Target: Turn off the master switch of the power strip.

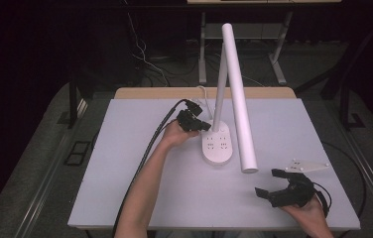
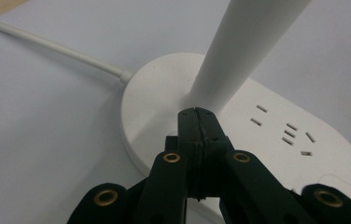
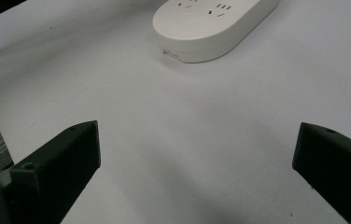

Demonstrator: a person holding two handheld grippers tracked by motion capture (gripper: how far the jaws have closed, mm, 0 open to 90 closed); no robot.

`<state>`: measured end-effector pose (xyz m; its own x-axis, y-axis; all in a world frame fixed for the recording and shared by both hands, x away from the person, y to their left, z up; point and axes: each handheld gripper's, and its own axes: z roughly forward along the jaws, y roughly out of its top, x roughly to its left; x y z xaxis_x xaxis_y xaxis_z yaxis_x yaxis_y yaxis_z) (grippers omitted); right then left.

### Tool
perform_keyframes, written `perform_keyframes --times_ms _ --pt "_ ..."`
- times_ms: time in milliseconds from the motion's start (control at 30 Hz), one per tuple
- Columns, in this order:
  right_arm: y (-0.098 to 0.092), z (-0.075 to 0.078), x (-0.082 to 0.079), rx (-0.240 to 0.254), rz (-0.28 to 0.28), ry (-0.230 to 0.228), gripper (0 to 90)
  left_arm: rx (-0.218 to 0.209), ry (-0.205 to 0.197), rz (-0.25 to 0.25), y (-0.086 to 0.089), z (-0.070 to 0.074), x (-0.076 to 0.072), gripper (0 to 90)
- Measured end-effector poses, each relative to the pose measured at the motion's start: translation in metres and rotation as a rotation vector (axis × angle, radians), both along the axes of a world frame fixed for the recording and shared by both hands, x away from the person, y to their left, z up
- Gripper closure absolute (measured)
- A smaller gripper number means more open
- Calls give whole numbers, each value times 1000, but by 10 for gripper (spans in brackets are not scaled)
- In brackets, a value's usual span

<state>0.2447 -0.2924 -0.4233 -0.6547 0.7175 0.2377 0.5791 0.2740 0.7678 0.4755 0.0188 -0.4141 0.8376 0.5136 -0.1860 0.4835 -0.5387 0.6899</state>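
A white desk lamp stands mid-table. Its oval base [image 1: 217, 145] carries socket slots [image 2: 288, 130], and a slim stem [image 1: 219, 89] rises to a long white tube head [image 1: 238, 99] that slants toward the front. My left gripper [image 1: 205, 126] is shut with nothing between its jaws. Its tips [image 2: 196, 112] rest on the base [image 2: 159, 93] right at the foot of the stem [image 2: 239, 46]. My right gripper [image 1: 266, 182] is held open near the front right, empty, its jaws wide apart [image 3: 197, 137] and facing the base [image 3: 211, 23] from some distance.
The lamp's white cable [image 2: 47, 44] runs off the back of the base toward the table's wooden rear edge [image 1: 204, 92]. The white tabletop [image 1: 125, 188] lies bare at front left. Black gripper cables [image 1: 145, 153] trail along the left forearm.
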Motion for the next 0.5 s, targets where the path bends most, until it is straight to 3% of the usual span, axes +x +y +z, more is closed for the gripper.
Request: perform_keyframes --times_ms 133,300,333,367,500 --pt "0 0 0 0 1 2 4 20 10 7 0 -2 1 896" --pt "1 0 0 -4 7 -1 4 -13 17 38 -1 -4 1 896" --pt "1 0 0 -3 8 -1 4 15 19 7 2 -3 3 896" --pt "1 0 0 -3 7 0 4 -29 33 47 -1 -5 2 896" --pt "0 0 0 0 7 -2 4 -43 47 64 0 -6 4 896"
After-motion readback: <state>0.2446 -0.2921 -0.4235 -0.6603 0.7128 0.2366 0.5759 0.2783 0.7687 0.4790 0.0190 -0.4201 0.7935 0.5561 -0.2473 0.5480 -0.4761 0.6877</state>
